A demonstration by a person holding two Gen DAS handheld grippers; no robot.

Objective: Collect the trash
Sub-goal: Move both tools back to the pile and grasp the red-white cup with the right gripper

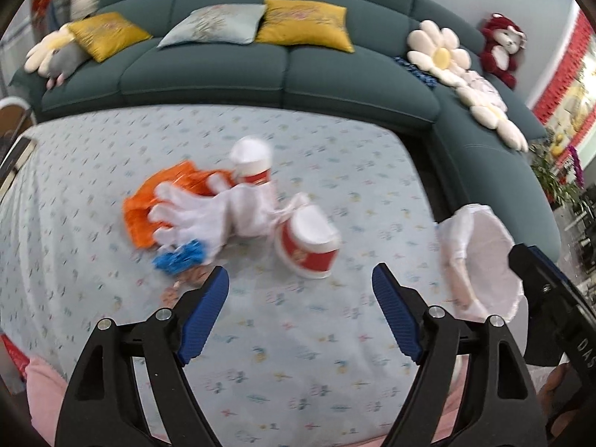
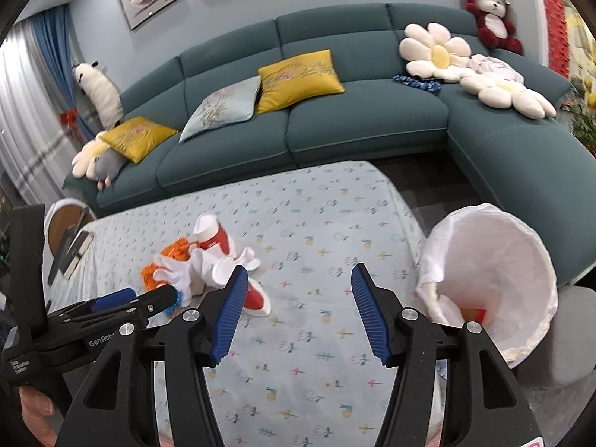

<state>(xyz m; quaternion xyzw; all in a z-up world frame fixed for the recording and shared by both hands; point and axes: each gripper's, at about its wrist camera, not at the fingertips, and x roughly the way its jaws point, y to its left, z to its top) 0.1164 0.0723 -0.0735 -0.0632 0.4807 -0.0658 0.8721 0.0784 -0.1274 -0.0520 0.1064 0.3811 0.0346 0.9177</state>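
You are between pickups: both claws are empty and the litter still waits in a heap on the table (image 1: 335, 354). Your left gripper (image 1: 300, 313) has its jaws spread wide with nothing between them, aimed at the pile just above it in the left wrist frame. Your right gripper (image 2: 300, 313) is also spread and empty, with the lined trash bin (image 2: 495, 275) at the right edge of its frame, just off the table's corner. The heap sits at centre left of the left wrist view: a white glove (image 1: 208, 212) lies over an orange wrapper (image 1: 156, 201), a blue scrap (image 1: 178, 259) sits at its lower edge, one red-and-white paper cup (image 1: 307, 240) lies tipped on its side nearest your left claw, and a second cup (image 1: 251, 162) sits behind the glove. The view is blurred, so finer detail is unclear. Your likely next move is to close on the nearer cup; it looks light and round, so it may roll or crush unless you straddle its body squarely. The glove is limp and touches the other pieces, so pinching it may drag them along.
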